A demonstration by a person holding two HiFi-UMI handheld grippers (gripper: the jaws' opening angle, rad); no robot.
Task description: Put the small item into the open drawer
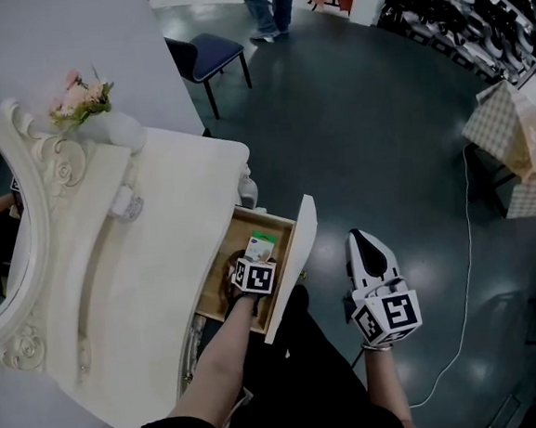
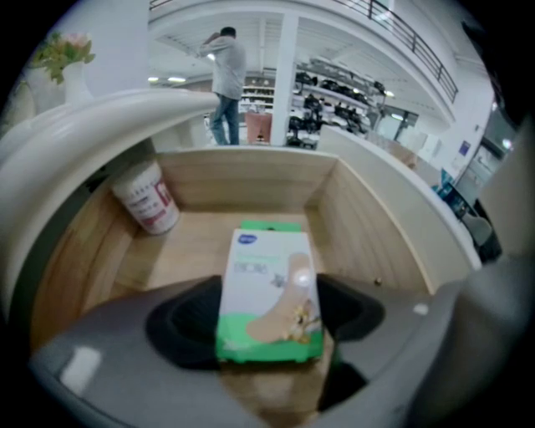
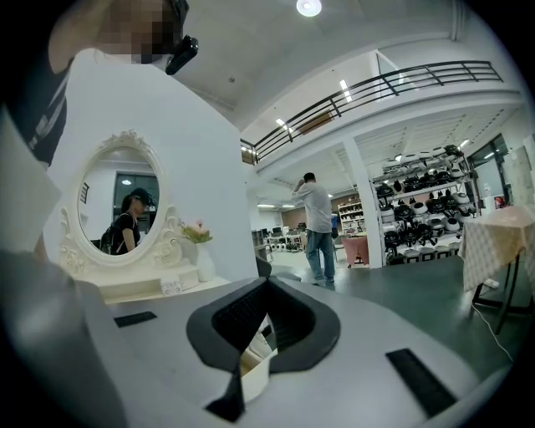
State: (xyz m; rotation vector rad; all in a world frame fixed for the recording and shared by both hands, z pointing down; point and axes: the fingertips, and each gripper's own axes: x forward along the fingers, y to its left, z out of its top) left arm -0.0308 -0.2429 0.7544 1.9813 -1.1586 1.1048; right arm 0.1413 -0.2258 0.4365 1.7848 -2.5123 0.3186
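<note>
My left gripper (image 2: 269,330) grips the plaster box (image 2: 267,288) squarely between its jaws, drawer (image 2: 188,247) floor beneath and ahead; my right gripper (image 3: 266,322) is closed, empty.

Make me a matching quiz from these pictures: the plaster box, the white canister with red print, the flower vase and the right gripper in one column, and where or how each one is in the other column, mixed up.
Things:
1. plaster box
2. white canister
3. flower vase
4. right gripper

Places or states:
a. on the dresser top
b. between the jaws of the left gripper, over the drawer
c. jaws together, nothing in them, outside the drawer
d. in a far corner of the drawer

Pairs: 1-b, 2-d, 3-a, 4-c
</note>
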